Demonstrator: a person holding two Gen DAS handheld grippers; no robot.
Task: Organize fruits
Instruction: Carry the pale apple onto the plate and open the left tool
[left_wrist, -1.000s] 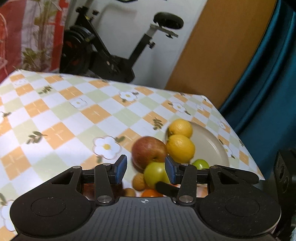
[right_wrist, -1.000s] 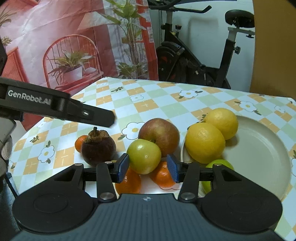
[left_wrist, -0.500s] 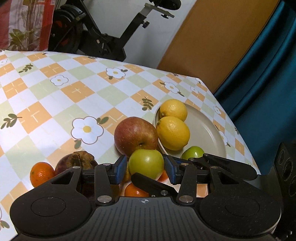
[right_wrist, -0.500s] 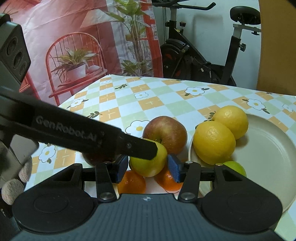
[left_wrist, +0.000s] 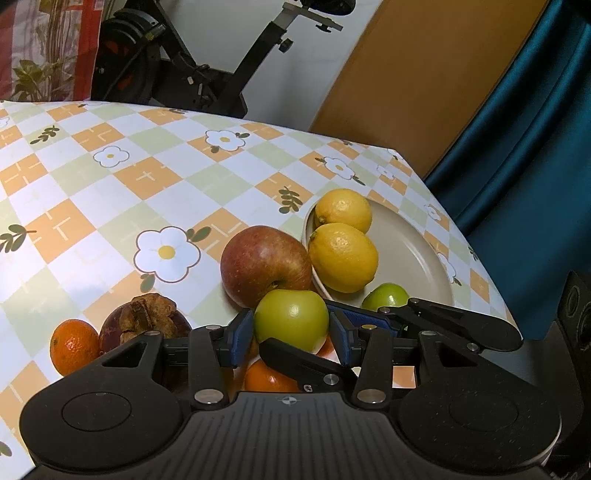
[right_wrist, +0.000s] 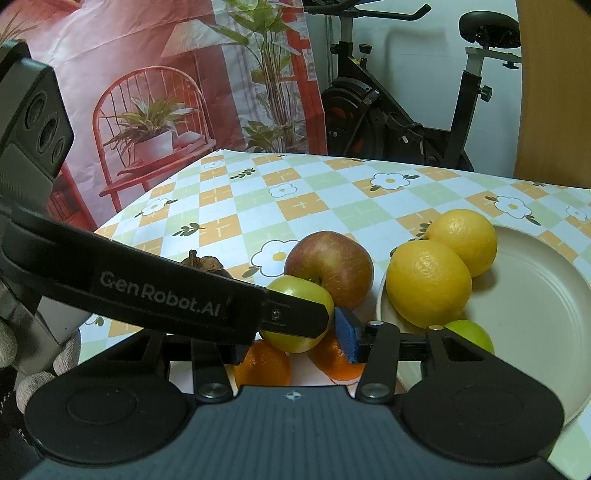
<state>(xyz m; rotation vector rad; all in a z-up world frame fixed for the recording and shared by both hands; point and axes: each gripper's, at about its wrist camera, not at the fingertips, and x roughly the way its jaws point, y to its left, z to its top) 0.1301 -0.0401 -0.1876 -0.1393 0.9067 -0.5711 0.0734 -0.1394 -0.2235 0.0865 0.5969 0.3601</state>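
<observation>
The small round green apple (left_wrist: 291, 323) sits low in the centre of the left wrist view, on the checked, flower-printed counter (left_wrist: 110, 206). It touches the large red apple (left_wrist: 264, 264) behind it and lies over two small oranges (right_wrist: 262, 365).

The left hand-held gripper (left_wrist: 291, 332) is partly open. Its blue pads (left_wrist: 242, 336) lie right at the apple's two sides, but whether they press cannot be told. The right hand-held gripper (right_wrist: 293, 345) is also partly open around the same fruit and its jaws have just been closing slightly. One pad is hidden behind the other tool's finger, so its grip cannot be told.

The green apple shows no clear long axis, and its stem end is hidden. The red apple's stem dimple faces the lower frame.

The cream round plate (left_wrist: 413, 254) lies near the counter's right edge, beside a teal curtain (left_wrist: 517, 166). Two yellow lemons (left_wrist: 343, 256) crowd its left rim, their long axes running upper left to lower right, and its right half is bare. Open cloth stretches to the upper left. A dark mangosteen (left_wrist: 144, 321) and another orange (left_wrist: 72, 345) lie at lower left.
</observation>
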